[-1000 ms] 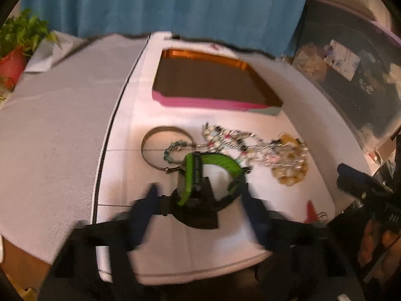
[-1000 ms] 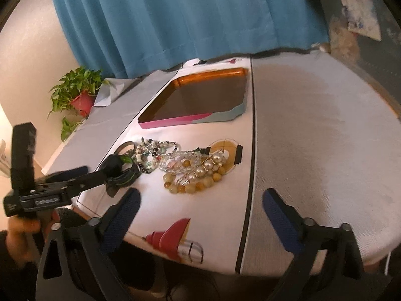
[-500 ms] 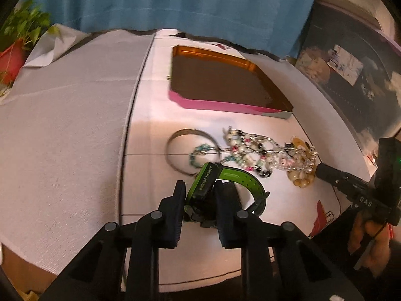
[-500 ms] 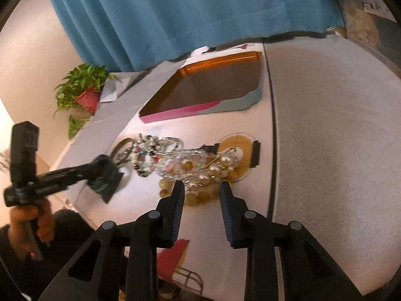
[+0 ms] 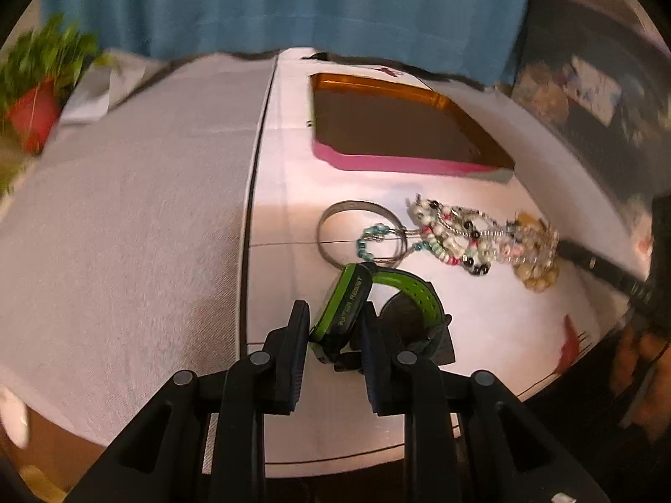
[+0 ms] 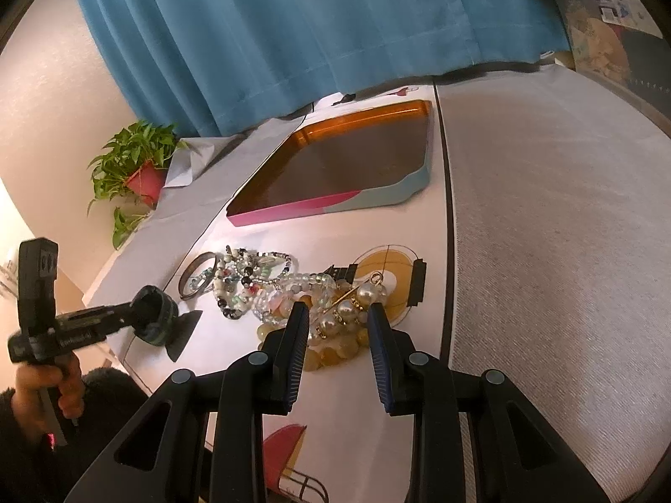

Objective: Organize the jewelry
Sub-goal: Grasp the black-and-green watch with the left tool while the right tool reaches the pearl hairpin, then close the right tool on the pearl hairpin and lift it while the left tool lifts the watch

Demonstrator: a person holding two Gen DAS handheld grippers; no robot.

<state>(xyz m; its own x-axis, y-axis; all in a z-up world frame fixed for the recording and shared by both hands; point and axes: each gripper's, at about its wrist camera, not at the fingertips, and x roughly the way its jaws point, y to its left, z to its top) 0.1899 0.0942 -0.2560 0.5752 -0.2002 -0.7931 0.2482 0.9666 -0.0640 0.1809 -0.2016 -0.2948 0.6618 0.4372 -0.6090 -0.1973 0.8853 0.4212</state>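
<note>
One green and black watch (image 5: 369, 293) is sitting between the fingers of the left gripper (image 5: 333, 327), which are closing on its case, so that its strap is curling out to the right above the white cloth (image 5: 285, 193), near the front edge of the table (image 6: 566, 251). From the right wrist view the same watch (image 6: 153, 314) is showing only as a dark ring at the tip of the left gripper (image 6: 138, 314), close to the left edge of the cloth.

Just behind the watch a plain metal bangle (image 5: 360, 232) is lying flat, and a small bracelet of blue beads (image 5: 371, 241) is lying across it. To the right of them a tangled heap of bead chains (image 5: 457, 234) is stretching along the cloth and touching a bracelet of yellow stones (image 5: 537, 272).

The right gripper (image 6: 339, 329) is hovering over this heap with its fingers a little apart, and it is holding nothing; a string of large pearls (image 6: 356, 299) is showing in the gap between them.

Further back on the cloth a shallow tray (image 6: 289, 211) with an orange and pink rim is standing, near the back edge of the table. A blue curtain (image 6: 314, 29) is hanging behind the table, and a plant in a red pot (image 6: 138, 167) is standing at the left.
</note>
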